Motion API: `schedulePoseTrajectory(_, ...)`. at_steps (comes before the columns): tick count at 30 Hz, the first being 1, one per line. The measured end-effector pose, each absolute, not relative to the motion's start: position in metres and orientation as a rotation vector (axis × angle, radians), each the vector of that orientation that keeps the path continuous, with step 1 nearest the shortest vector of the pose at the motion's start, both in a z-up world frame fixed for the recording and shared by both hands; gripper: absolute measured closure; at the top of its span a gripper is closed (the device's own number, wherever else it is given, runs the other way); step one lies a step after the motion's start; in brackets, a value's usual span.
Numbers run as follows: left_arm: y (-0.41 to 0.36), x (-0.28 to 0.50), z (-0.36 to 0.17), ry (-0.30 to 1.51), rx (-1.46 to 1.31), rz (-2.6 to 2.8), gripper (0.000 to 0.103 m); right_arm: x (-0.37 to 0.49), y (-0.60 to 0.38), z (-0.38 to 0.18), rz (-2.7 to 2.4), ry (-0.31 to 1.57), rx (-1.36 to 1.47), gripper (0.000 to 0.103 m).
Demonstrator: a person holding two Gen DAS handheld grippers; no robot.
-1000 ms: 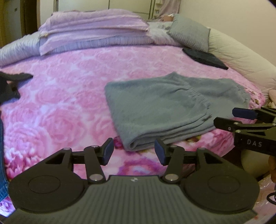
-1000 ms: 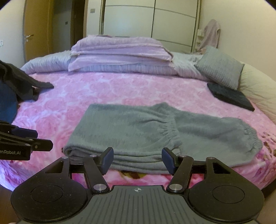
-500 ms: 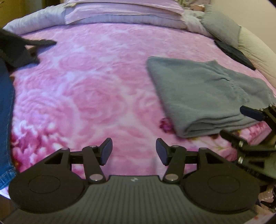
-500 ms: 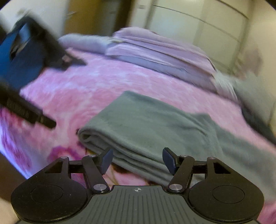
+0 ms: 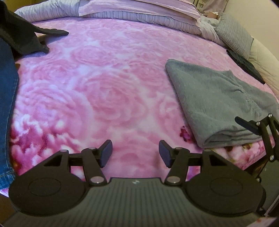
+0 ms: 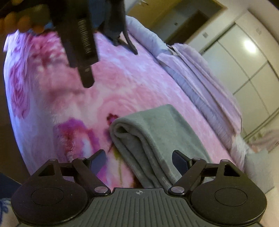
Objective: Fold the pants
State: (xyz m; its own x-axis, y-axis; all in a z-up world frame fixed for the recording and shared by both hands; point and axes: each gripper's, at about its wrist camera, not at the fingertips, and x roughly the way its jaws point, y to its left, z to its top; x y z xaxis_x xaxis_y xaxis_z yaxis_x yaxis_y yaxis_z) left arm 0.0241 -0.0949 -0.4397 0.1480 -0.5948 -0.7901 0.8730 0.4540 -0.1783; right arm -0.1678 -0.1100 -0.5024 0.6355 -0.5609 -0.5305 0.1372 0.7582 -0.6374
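Observation:
Folded grey fleece pants point(image 5: 218, 97) lie on the pink rose-patterned blanket point(image 5: 104, 87) near the bed's front right edge, their layered fold facing me. My left gripper point(image 5: 135, 153) is open over bare blanket, left of the pants and apart from them. The right gripper point(image 5: 256, 129) shows at the right edge of the left wrist view, by the pants' near corner. In the right wrist view my right gripper point(image 6: 138, 161) is open, tilted, with the stacked fold of the pants point(image 6: 153, 139) lying between its fingers but not pinched. The left gripper point(image 6: 82, 43) looms blurred at top left.
Dark clothing point(image 5: 19, 35) and blue jeans point(image 5: 7, 104) lie at the bed's left side. Folded lilac bedding point(image 5: 139, 10) and a grey pillow point(image 5: 233, 33) sit at the head. A black item point(image 5: 244, 64) rests at far right. Wardrobe doors point(image 6: 244, 52) stand behind.
Both grippers swung: the left turned left so the pants slid to the right of its view; the right rolled and moved close to the pants' folded edge. Both stayed open.

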Motion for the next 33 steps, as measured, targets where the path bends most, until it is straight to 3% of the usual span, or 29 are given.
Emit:
schedulePoseTrajectory(7,-0.095,0.029,-0.442,0.946,0.314,-1.100,0.048,-0.155,-0.110,-0.515,-0.422,0.765,-0.704,0.023)
schedulePoseTrajectory(13,-0.098,0.037,-0.446,0.981,0.250,-1.089,0.048,-0.138,-0.118,-0.519,-0.422,0.774,-0.709,0.030)
schedulePoseTrajectory(15,-0.100,0.038,-0.445,0.989,0.235,-1.084,0.048,-0.130,-0.121,-0.521,-0.421,0.771,-0.696,0.045)
schedulePoseTrajectory(16,-0.101,0.039,-0.445,0.992,0.229,-1.082,0.048,-0.129,-0.121,-0.521,-0.408,0.771,-0.666,0.062)
schedulePoseTrajectory(19,-0.105,0.042,-0.442,1.007,0.207,-1.074,0.048,-0.128,-0.122,-0.521,-0.458,0.728,-0.646,0.082)
schedulePoseTrajectory(28,-0.155,0.017,-0.400,0.880,0.206,-1.181,0.049,-0.225,-0.220,-0.392,-0.797,0.193,0.209,0.087)
schedulePoseTrajectory(33,-0.212,-0.031,-0.374,0.802,0.230,-1.327,0.048,-0.326,-0.286,-0.346,-0.904,-0.044,0.471,0.087)
